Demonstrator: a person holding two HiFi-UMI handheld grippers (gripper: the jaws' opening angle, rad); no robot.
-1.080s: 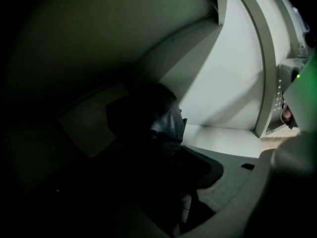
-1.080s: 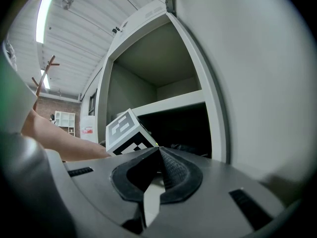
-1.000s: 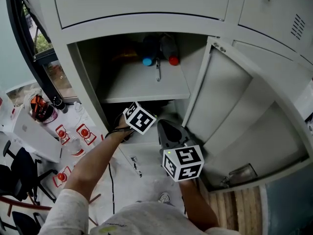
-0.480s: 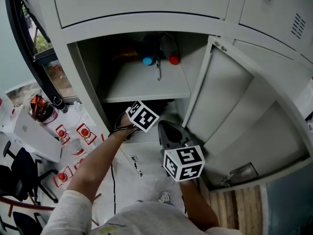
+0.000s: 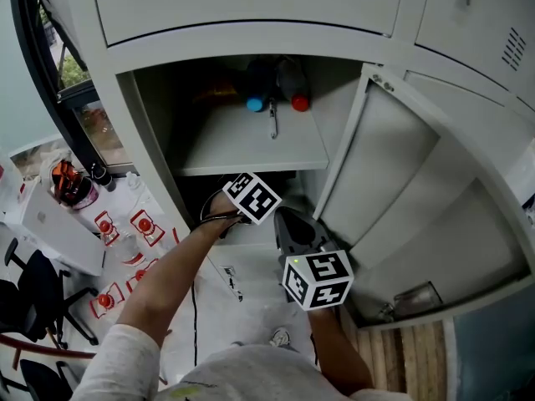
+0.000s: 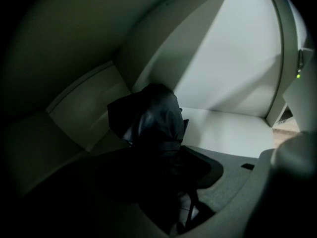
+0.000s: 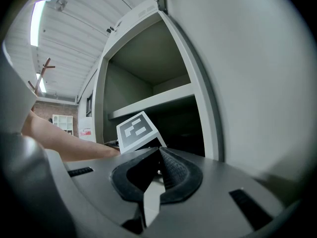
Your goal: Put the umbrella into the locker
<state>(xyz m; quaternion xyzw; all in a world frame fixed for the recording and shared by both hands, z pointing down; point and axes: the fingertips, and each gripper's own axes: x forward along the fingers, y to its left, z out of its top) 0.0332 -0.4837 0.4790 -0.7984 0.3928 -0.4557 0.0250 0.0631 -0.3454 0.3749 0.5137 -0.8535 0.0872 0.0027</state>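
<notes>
Holding the right gripper (image 7: pixel 159 155) level, nearest, just outside the locker (image 5: pixel 146 115), jaws squeezed together on nothing. Reaching the left gripper (image 6: pixel 163 167) past it with a stretched arm, tipped down, under the shelf (image 5: pixel 251 144). Pinching the black folded umbrella (image 6: pixel 153 123) in wide jaws, sticking out ahead inside the bottom space.

Locker shelf (image 5: pixel 238 144): blue-capped bottle (image 5: pixel 256 86), red-capped bottle (image 5: pixel 292 82).

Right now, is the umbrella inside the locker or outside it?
Inside: the dark umbrella has the walls and floor of the locker around it.
</notes>
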